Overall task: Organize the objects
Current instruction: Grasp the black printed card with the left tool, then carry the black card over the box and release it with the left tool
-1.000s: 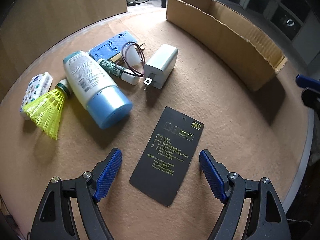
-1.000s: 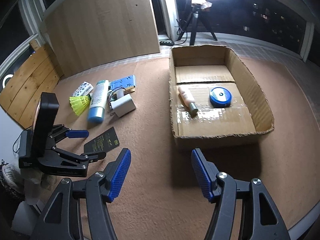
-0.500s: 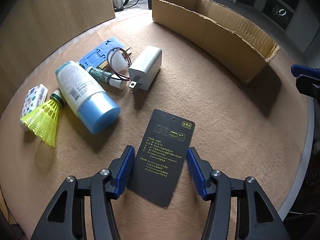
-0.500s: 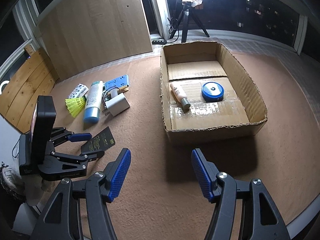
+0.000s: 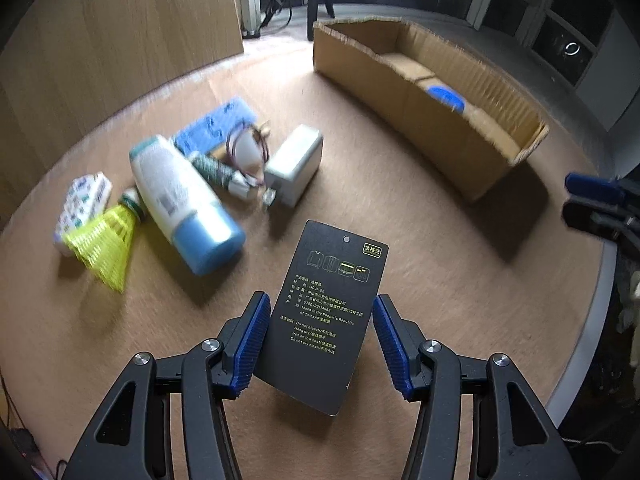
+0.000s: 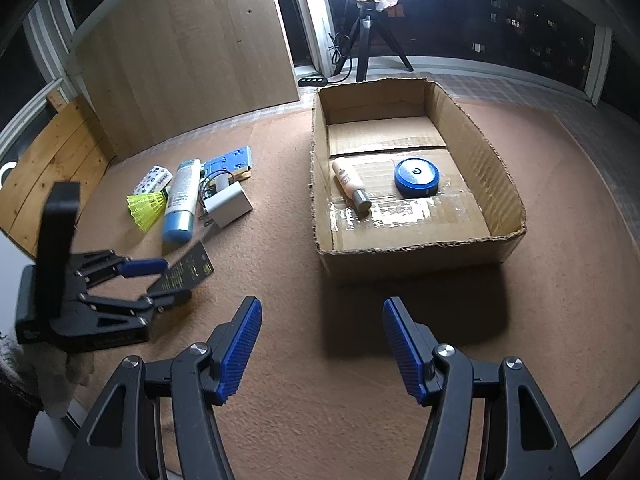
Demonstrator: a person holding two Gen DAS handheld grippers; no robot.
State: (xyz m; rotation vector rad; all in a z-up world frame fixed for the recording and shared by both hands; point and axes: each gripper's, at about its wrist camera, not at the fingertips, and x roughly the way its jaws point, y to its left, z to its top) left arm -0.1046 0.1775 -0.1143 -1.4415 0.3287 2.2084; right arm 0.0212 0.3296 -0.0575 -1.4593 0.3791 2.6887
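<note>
The left claw [image 5: 318, 336], whose jaws have just been closing, is seen clenched on the long edges of a black hang tag [image 5: 326, 316]; a second earlier the tag lay flat on the table between wider-set jaws, whereas it is now lifted clear of the brown felt table [image 5: 420, 240], its printed face tilted toward the camera. In the right wrist view the tag [image 6: 186, 274] is seen held off the surface in the left claw [image 6: 160, 280]. The right claw [image 6: 322, 344] is shown released, nothing between its blue pads, much as in the earlier frames, above bare felt in front of the cardboard box [image 6: 416, 258]. The remaining things are unmoved: a blue-capped white bottle [image 5: 184, 204], a yellow shuttlecock [image 5: 102, 246], a patterned tissue pack [image 5: 84, 204], a white charger [image 5: 294, 166], a small green-printed tube [image 5: 218, 172] and a blue card [image 5: 218, 128] lie clustered on the left of the table, blurred in the left view. Inside the box a beige tube [image 6: 350, 182] and a round blue tin [image 6: 416, 176] lie side by side, apart. Behind the table stand a wooden panel [image 6: 188, 36] and a ring light on a tripod [image 6: 370, 44] before dark windows.
</note>
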